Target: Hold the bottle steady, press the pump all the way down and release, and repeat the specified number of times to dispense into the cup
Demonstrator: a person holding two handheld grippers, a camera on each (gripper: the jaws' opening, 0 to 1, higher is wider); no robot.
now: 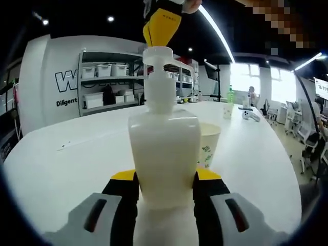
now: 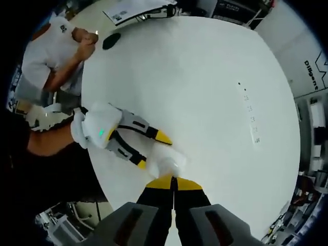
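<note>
A white pump bottle (image 1: 164, 148) stands on the white table (image 1: 66, 164), and my left gripper (image 1: 165, 177) is shut on its body, one yellow-tipped jaw on each side. My right gripper (image 1: 161, 25) comes down from above, its yellow tips resting on the pump head (image 1: 157, 56). Behind the bottle to the right stands a paper cup (image 1: 210, 143), under the spout side. In the right gripper view my right gripper (image 2: 173, 179) is shut, jaws together, right over the bottle top (image 2: 169, 165). The left gripper (image 2: 154, 151) reaches in there from the left, held by a gloved hand.
Farther down the table stand another cup (image 1: 228, 109) with a green bottle behind it and a small white object (image 1: 251, 116). Shelves with bins (image 1: 107, 84) line the back wall. A person in a white shirt (image 2: 51, 48) sits at the table's edge, near a black item (image 2: 111, 40).
</note>
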